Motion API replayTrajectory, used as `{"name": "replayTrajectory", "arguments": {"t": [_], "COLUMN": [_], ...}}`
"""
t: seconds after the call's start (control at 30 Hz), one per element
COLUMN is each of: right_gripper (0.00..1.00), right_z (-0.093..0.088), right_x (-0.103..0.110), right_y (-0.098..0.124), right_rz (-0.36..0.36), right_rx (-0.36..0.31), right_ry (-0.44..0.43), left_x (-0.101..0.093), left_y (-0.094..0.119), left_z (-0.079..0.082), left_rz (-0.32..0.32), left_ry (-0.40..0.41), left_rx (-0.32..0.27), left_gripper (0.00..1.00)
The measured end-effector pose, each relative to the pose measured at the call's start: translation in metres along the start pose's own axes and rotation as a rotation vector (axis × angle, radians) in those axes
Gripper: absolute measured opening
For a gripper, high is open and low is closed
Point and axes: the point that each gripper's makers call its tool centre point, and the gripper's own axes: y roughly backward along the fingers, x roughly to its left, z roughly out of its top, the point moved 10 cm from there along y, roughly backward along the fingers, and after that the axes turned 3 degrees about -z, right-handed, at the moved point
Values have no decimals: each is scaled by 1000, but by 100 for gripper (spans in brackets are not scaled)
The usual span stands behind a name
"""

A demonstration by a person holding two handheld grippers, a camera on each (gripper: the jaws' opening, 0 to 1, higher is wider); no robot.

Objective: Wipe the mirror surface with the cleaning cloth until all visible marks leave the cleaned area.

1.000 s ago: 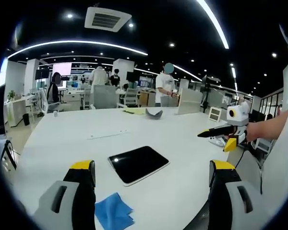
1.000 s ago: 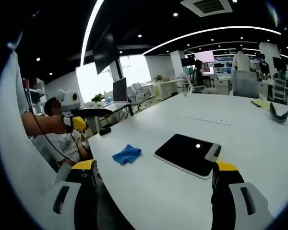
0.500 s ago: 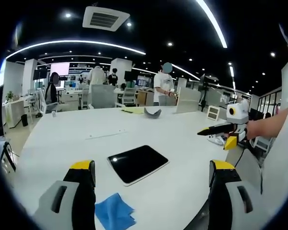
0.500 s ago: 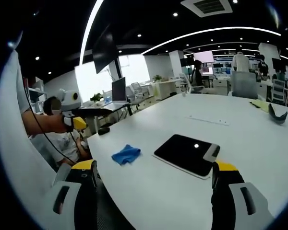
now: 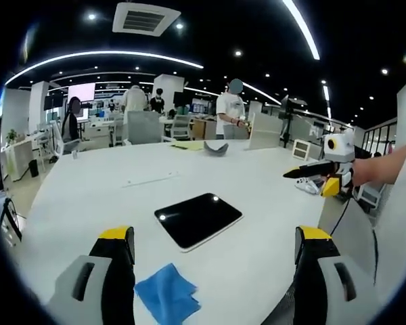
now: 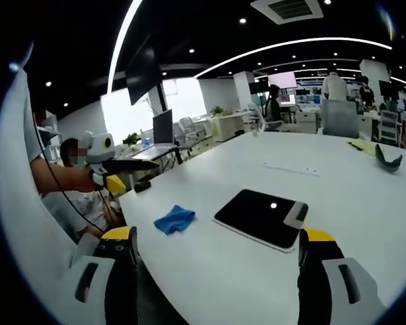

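Cloth [image 5: 166, 295] near table [image 5: 81, 203] edge, beside mirror [image 5: 197, 220].

Left claw [image 5: 213, 254] and right claw [image 6: 215, 254] gape wide, holding nothing.

Blue cloth [image 6: 174, 219] lies beside dark mirror [image 6: 260, 217] on white table [image 6: 338, 179].

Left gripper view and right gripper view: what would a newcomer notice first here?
First the dark mirror lying flat near the middle of the white table, reflecting a ceiling light. Next the crumpled blue cleaning cloth, apart from the mirror near the table's edge. Both the left gripper and the right gripper are open and empty.
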Motion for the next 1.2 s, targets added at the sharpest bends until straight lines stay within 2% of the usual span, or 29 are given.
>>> {"name": "replayTrajectory", "arguments": {"t": [0.07, 0.2, 0.4, 0.5, 0.6, 0.67, 0.73, 0.93, 1.2], "right_gripper": [99, 99, 98, 98, 98, 98, 98, 98, 98], "right_z": [-1, -4, -9, -10, -11, -12, -12, -12, -12], "right_x": [-2, -6, -9, -10, -9, -9, -9, -10, -12], "right_y": [0, 2, 3, 2, 0, -2, -4, -8, -11], "right_rz": [-6, -21, -35, -45, -48, -50, -51, -52, -58], "right_rx": [3, 12, 30, 38, 45, 51, 54, 70, 91], "right_ry": [-3, -17, -31, -41, -48, -49, -52, -57, -62], "left_x": [5, 15, 31, 38, 44, 50, 56, 69, 72], "left_y": [1, -1, -8, -13, -16, -19, -22, -31, -39], "left_z": [-4, -12, -31, -44, -52, -59, -67, -90, -111], "left_rz": [1, 18, 45, 52, 56, 62, 73, 83, 54], "left_ry": [-12, -14, 3, 17, 13, 20, 12, 1, -3], "left_rx": [13, 39, 79, 129, 151, 162, 203, 270, 321], "left_gripper": [88, 88, 73, 64, 55, 54, 52, 45, 42]}}
